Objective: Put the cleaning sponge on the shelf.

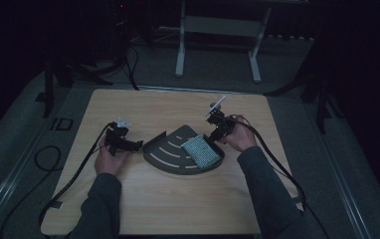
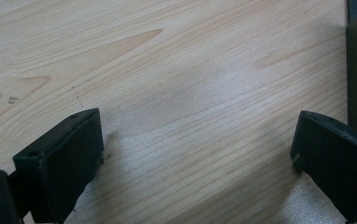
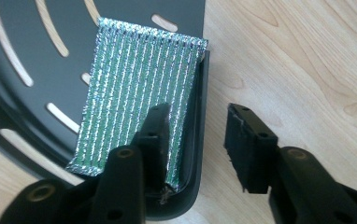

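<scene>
Left gripper [image 1: 137,146] parked on the table [image 1: 178,209] just left of the dark slotted tray [image 1: 163,152], jaws wide apart, nothing between them. Green scouring pad [image 3: 134,93] lies in the tray against its right wall. Right gripper [image 3: 197,140] released: jaws straddle that wall, one over the pad.

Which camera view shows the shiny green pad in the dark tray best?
The right gripper view: the green pad shows its ribbed weave close up, lying against the tray wall. The high view shows it small and dim. The left gripper view shows wood and a dark edge.
</scene>
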### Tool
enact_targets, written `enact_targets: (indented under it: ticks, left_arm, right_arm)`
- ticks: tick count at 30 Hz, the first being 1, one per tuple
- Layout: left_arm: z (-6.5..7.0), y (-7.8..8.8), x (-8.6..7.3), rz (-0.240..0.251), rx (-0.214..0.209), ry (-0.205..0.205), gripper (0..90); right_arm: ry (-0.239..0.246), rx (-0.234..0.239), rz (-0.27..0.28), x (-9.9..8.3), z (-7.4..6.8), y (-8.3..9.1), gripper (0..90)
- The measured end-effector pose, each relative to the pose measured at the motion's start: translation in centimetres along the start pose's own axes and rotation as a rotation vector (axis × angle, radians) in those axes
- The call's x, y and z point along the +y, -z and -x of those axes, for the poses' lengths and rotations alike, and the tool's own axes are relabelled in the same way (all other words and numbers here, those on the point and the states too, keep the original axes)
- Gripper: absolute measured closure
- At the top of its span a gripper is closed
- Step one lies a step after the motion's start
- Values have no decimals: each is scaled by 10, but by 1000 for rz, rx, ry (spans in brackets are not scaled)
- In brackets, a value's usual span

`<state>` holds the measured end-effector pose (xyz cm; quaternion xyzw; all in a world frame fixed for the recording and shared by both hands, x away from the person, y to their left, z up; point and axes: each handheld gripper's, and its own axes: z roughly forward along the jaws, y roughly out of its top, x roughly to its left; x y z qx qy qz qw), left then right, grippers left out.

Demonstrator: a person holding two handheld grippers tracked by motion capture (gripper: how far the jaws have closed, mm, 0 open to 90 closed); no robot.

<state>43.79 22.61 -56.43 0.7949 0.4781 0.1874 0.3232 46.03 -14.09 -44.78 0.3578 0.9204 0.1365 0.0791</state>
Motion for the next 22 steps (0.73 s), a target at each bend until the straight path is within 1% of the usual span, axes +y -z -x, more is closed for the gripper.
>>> enact_targets:
  ticks: [2,4,5,6,7,9,12,17,22]
  left_arm:
    - [0,0,0,1,0,1,31]
    - [0,0,0,1,0,1,31]
    - [0,0,0,1,0,1,31]
    - [0,0,0,1,0,2,31]
    - [0,0,0,1,0,1,31]
    - [0,0,0,1,0,2,31]
    - [0,0,0,1,0,2,31]
    - [0,0,0,2,-1,3,31]
    - [0,0,0,3,0,5,31]
  right_arm:
    - [-11,-5,25,-6,3,4,541]
    - [-23,5,49,-12,6,7,495]
    - [-31,-8,54,-15,8,9,462]
    - [-34,-31,55,-17,10,11,442]
    - [-39,-44,61,-20,12,13,432]
    - [-67,-41,82,-26,17,18,416]
    - [-90,-57,102,-35,21,24,379]
    - [-123,-72,139,-49,23,28,305]
    - [-166,-81,191,-65,23,30,261]
